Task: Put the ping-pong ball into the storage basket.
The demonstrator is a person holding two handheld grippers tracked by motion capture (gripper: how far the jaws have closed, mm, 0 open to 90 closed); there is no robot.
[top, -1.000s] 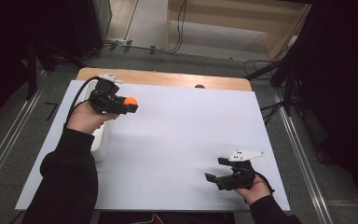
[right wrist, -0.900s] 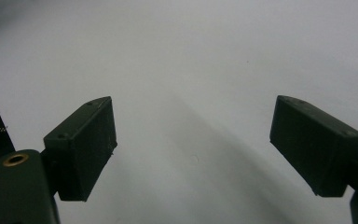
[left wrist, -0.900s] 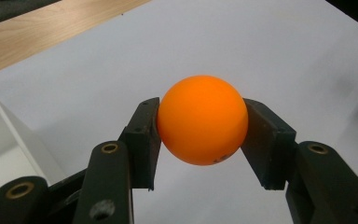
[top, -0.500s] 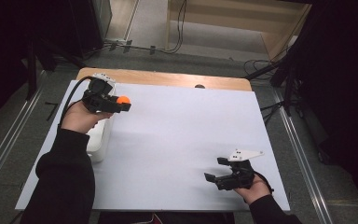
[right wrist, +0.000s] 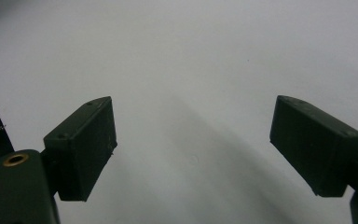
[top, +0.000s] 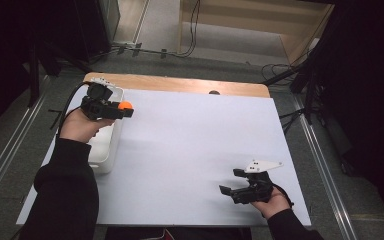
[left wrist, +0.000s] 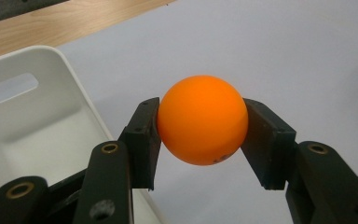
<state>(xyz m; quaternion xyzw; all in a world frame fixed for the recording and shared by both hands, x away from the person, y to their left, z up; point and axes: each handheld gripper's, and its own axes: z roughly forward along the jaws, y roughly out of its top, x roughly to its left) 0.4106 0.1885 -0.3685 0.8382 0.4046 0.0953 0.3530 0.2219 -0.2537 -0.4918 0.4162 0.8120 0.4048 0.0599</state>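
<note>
One orange ball [left wrist: 202, 120] sits clamped between the jaws of the left tool [top: 114, 110], and over the last second it has travelled leftward: earlier it hung over the open white sheet, and now it is carried just past the right rim of the white bin [top: 111, 145] at the table's left edge. In the high view the ball [top: 125, 105] still shows a little to the right of that rim, held in the air, not yet above the bin's hollow. The likely meaning is that the ball is being brought in for a drop, and only a short sideways shift remains before the jaws can part.

The right tool [top: 236, 186] has stayed where it was, low near the front right of the table [top: 190, 150], its jaws wide apart with nothing between them; its own view looks down on bare white surface.

The ball is smooth, matte and evenly round, with a tiny dark speck low on its face, and looks like a light, hollow plastic one. The jaw pads [left wrist: 144, 140] are flat black blocks gripping it at its widest. The bin is glossy white plastic with rounded corners and a slot handle [left wrist: 10, 87] cut in its end wall. A pale sheet covers the table, leaving a strip of wood [top: 180, 84] bare along the far edge.
</note>
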